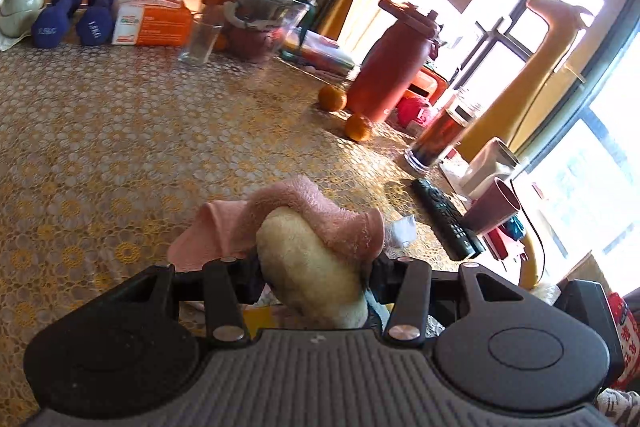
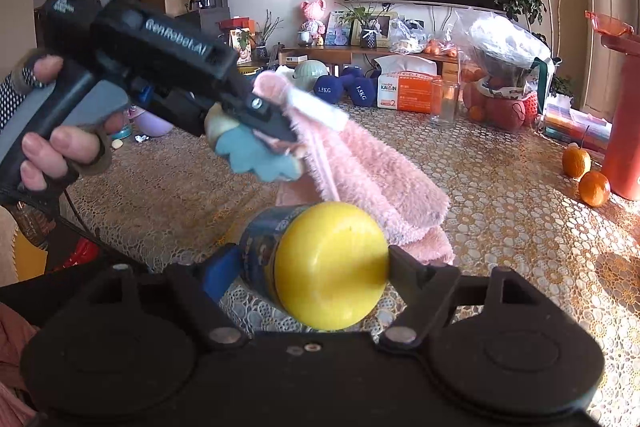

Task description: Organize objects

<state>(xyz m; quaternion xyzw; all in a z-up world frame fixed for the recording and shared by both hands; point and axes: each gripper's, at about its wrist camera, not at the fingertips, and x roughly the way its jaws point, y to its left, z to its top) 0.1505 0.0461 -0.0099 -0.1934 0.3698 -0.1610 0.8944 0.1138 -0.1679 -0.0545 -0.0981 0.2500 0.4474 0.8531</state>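
Right wrist view: a yellow-lidded jar (image 2: 320, 263) is clamped between the right gripper (image 2: 316, 267) fingers, above the table (image 2: 500, 227). At ten o'clock, the left gripper (image 2: 276, 131) is closed on a pink plush bundle (image 2: 360, 171), possibly a toy wrapped in cloth, also held aloft. Neither item is set down; two oranges (image 2: 584, 175) at three o'clock and other clutter remain unsorted, so most work is judged outstanding.

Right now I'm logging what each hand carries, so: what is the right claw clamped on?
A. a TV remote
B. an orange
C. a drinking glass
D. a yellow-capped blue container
D: in the right wrist view the right claw is shut on the yellow-capped blue container, its fingers pressing both sides.
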